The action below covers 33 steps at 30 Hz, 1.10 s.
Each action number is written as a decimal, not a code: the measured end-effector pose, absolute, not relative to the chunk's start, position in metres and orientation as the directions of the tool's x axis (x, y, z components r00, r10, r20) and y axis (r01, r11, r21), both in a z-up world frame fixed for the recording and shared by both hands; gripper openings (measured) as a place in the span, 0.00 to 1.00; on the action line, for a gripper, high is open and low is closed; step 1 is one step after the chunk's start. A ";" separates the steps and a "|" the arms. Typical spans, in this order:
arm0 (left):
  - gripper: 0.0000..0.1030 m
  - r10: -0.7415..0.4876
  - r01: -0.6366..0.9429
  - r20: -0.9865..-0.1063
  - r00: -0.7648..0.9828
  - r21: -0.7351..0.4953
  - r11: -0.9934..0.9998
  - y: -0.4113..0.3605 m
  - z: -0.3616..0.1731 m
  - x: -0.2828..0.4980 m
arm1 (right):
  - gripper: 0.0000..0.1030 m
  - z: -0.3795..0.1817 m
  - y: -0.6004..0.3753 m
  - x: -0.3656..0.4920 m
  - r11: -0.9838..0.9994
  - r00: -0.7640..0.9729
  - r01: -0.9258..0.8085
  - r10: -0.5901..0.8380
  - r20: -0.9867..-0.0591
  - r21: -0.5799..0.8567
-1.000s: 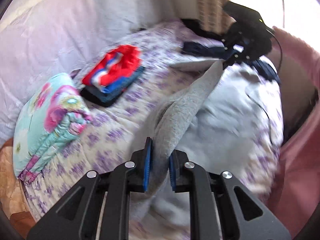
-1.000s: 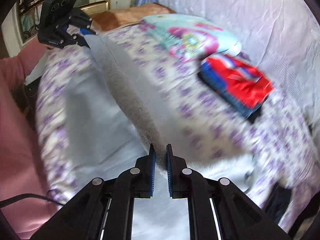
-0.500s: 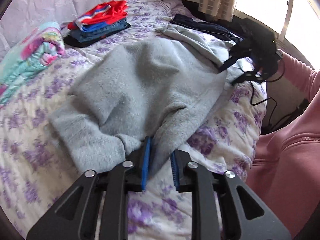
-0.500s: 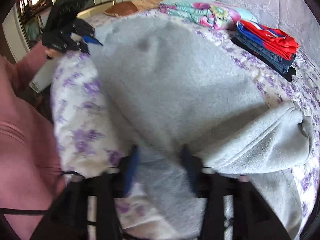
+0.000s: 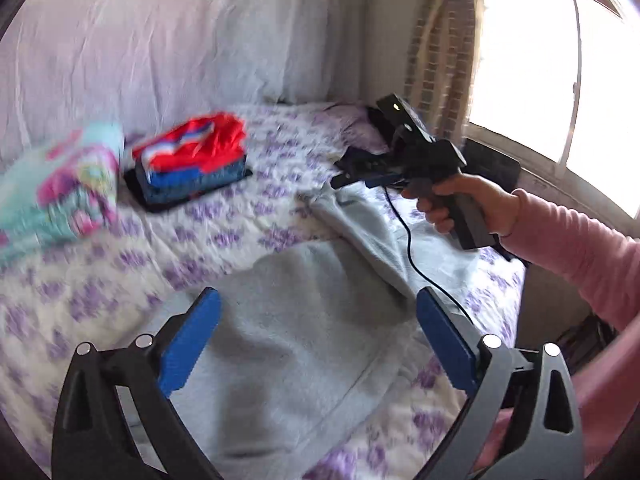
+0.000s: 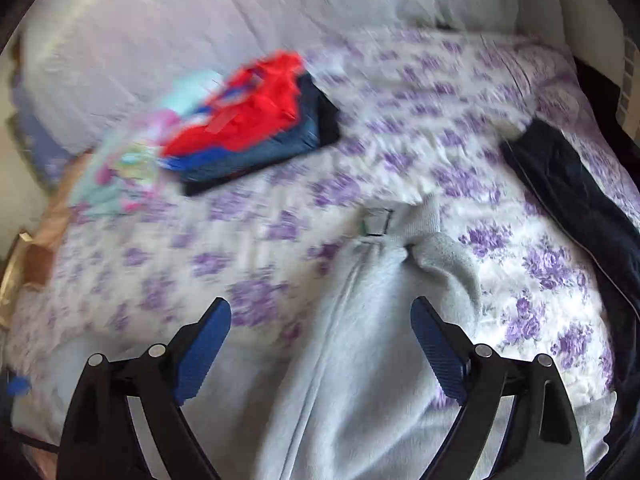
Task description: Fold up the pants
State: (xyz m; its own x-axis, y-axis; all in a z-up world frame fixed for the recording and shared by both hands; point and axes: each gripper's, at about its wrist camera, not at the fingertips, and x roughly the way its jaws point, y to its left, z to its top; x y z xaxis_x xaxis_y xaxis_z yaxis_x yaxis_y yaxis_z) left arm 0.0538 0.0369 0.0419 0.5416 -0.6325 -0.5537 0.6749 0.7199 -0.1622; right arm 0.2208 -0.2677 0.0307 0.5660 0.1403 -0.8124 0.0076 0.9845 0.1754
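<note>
The grey fleece pants [image 5: 304, 320] lie spread on the purple-flowered bed sheet [image 5: 224, 236]. My left gripper [image 5: 318, 336] is open and empty just above the near part of the pants. My right gripper [image 6: 320, 344] is open and empty above the pants [image 6: 360, 360], whose waistband end with a label [image 6: 378, 222] lies ahead of it. In the left wrist view the right gripper [image 5: 348, 179] shows held in a hand over the far end of the pants.
A stack of folded clothes, red on top [image 5: 192, 160], lies at the back left, also in the right wrist view [image 6: 256, 120]. A floral folded quilt [image 5: 56, 192] is beside it. Dark garments [image 6: 580, 200] lie at the right. A window [image 5: 560, 60] is behind.
Both grippers have opened and let go of the grey pants, which now lie on the bed. Both have lifted and turned toward the back wall.
</note>
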 end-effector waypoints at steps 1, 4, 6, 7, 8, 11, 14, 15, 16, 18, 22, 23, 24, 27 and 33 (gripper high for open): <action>0.92 -0.611 0.634 -0.591 0.528 -0.205 0.746 0.030 0.026 0.068 | 0.89 0.019 -0.264 0.239 0.988 0.529 0.027 0.116 -0.841 0.153; 0.92 -0.638 0.551 -0.624 0.451 -0.368 0.749 0.035 -0.012 0.095 | 0.89 -0.016 -0.256 0.274 0.990 0.429 0.103 0.038 -0.902 0.091; 0.92 -0.664 0.522 -0.619 0.419 -0.434 0.734 0.046 -0.022 0.102 | 0.88 -0.040 -0.255 0.290 0.987 0.348 0.161 -0.036 -0.937 0.022; 0.92 -0.690 0.525 -0.597 0.408 -0.465 0.713 0.051 -0.022 0.103 | 0.83 -0.050 -0.257 0.294 0.985 0.326 0.171 -0.045 -0.944 0.012; 0.92 -0.704 0.528 -0.584 0.404 -0.479 0.701 0.054 -0.022 0.103 | 0.78 -0.055 -0.258 0.296 0.986 0.324 0.165 -0.039 -0.945 0.016; 0.92 -0.711 0.528 -0.570 0.411 -0.487 0.696 0.058 -0.021 0.103 | 0.23 -0.045 -0.262 0.287 0.993 0.375 0.116 -0.040 -0.926 0.004; 0.92 -0.700 0.534 -0.579 0.418 -0.467 0.705 0.056 -0.020 0.102 | 0.11 -0.018 -0.291 0.267 0.974 0.424 0.145 0.096 -0.900 0.172; 0.92 -0.696 0.537 -0.583 0.420 -0.459 0.708 0.057 -0.020 0.100 | 0.11 0.000 -0.303 0.255 0.964 0.473 0.140 0.137 -0.871 0.227; 0.92 -0.693 0.539 -0.585 0.421 -0.453 0.710 0.056 -0.019 0.099 | 0.11 0.015 -0.312 0.243 0.954 0.516 0.130 0.168 -0.840 0.270; 0.92 -0.693 0.540 -0.585 0.421 -0.452 0.710 0.059 -0.019 0.098 | 0.11 0.051 -0.340 0.203 0.904 0.628 0.107 0.261 -0.733 0.413; 0.92 -0.698 0.540 -0.580 0.420 -0.459 0.706 0.060 -0.019 0.098 | 0.11 0.085 -0.398 0.123 0.771 0.789 0.039 0.367 -0.493 0.636; 0.92 -0.697 0.540 -0.581 0.419 -0.458 0.706 0.059 -0.019 0.098 | 0.11 0.083 -0.412 0.099 0.730 0.821 0.014 0.383 -0.425 0.684; 0.92 -0.696 0.539 -0.583 0.419 -0.457 0.707 0.058 -0.019 0.098 | 0.11 0.077 -0.424 0.080 0.694 0.843 -0.001 0.388 -0.373 0.720; 0.92 -0.694 0.540 -0.587 0.416 -0.454 0.708 0.056 -0.020 0.099 | 0.11 0.023 -0.458 0.028 0.580 0.867 0.034 0.388 -0.313 0.814; 0.92 -0.699 0.546 -0.592 0.400 -0.459 0.701 0.054 -0.022 0.101 | 0.11 -0.100 -0.488 -0.030 0.418 0.827 0.254 0.373 -0.420 0.872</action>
